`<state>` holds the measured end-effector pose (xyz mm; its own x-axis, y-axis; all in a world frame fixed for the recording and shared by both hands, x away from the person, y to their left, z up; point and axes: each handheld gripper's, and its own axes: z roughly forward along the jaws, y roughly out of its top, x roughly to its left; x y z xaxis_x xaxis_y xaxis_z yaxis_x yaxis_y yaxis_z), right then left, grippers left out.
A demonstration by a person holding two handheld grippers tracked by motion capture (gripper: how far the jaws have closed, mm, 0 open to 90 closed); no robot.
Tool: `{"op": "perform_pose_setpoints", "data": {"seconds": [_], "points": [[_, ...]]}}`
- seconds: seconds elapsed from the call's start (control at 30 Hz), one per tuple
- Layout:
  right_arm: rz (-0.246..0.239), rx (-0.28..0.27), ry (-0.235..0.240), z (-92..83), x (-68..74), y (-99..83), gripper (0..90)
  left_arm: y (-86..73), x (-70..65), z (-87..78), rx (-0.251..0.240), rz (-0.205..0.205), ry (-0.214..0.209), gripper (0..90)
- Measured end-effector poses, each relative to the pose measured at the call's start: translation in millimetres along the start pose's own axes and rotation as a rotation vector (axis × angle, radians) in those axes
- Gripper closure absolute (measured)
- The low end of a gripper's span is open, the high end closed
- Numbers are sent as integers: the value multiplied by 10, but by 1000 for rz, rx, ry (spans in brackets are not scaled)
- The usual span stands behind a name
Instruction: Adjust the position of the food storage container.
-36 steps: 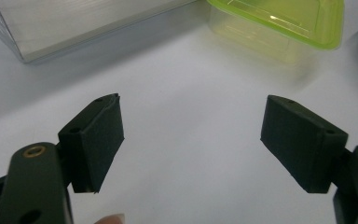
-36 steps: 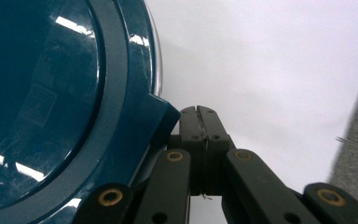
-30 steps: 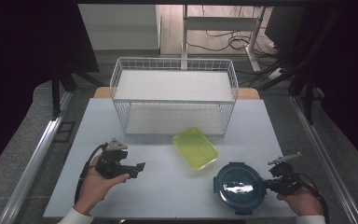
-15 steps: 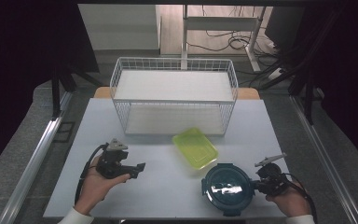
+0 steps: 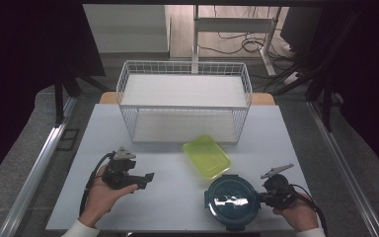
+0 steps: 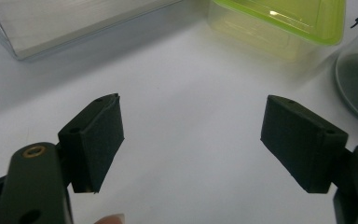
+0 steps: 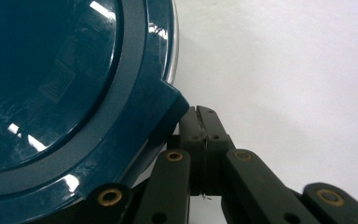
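A round container with a dark teal lid (image 5: 232, 200) stands near the table's front edge at the right. My right gripper (image 5: 261, 198) is shut, its tips against the lid's right rim; in the right gripper view the joined jaws (image 7: 200, 122) touch a tab on the teal lid (image 7: 65, 93). A clear rectangular box with a yellow-green lid (image 5: 206, 156) lies mid-table, just behind the round one. My left gripper (image 5: 145, 179) rests in a hand at the front left, open and pointing right. Bare table lies between its pads (image 6: 191, 130), and the yellow-green box (image 6: 279, 23) lies ahead.
A white wire basket (image 5: 185, 98) with a shelf stands at the back of the white table (image 5: 172, 197); its lower corner (image 6: 51, 28) shows ahead of the left gripper. Cables trail from both grippers. The table's front edge is close to both hands.
The right gripper has slid left along the front of the table, and the teal-lidded container has moved left with it. The left gripper has stayed put.
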<state>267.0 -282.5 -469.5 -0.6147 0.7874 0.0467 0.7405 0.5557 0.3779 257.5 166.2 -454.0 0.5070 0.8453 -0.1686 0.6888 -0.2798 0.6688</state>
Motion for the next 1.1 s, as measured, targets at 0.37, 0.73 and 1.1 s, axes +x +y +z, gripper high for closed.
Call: {"op": "perform_pose_setpoints", "data": {"seconds": [0.37,0.73,1.1], "points": [[-30,-4,35,43,108,40,889,-5,8,8,3,6,1,208],[-25,-17,50,52,97,34,889,-9,-7,18,4,4,-3,206],[80,-165,18,-173,-153,-72,887,-15,-1,62,-10,-15,-17,205]]}}
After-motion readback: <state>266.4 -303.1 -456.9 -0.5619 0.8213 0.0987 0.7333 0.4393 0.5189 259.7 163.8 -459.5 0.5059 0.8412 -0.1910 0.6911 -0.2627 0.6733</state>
